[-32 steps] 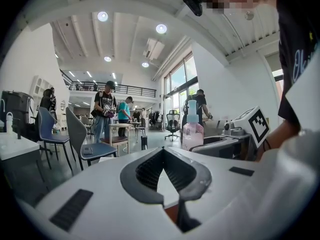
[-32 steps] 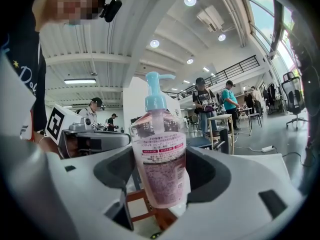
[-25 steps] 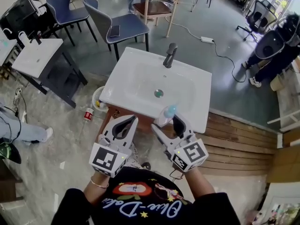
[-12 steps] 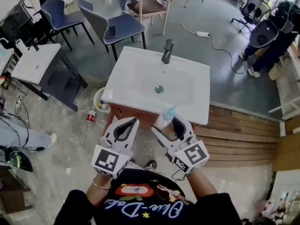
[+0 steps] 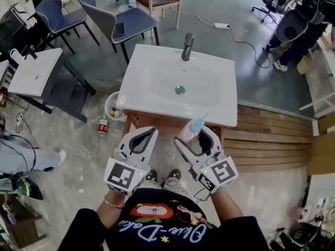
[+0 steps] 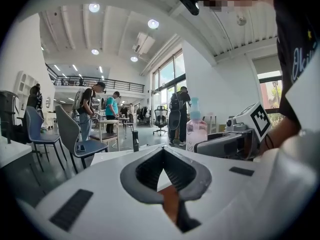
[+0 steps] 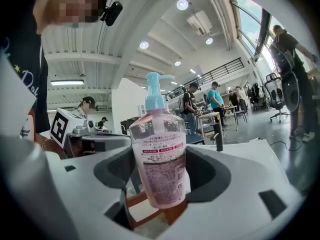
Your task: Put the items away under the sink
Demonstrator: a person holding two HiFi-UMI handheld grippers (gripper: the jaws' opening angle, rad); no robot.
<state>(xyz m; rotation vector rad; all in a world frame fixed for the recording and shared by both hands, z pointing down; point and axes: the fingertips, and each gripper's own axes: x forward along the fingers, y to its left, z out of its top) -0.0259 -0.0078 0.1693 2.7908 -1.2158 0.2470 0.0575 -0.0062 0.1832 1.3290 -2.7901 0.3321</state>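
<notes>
Pink pump bottle [image 7: 159, 149] clamped in right gripper [image 7: 161, 176], label visible only in right gripper view; left gripper [image 6: 163, 149] closed on nothing.

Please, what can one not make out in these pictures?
Space under the sink: head view, covered by the sink's own top.
Print on the pump bottle: right gripper view, too small to read.
Pump bottle body: head view, mostly behind the right gripper.
Contents of the floor basket: head view, too small.
</notes>
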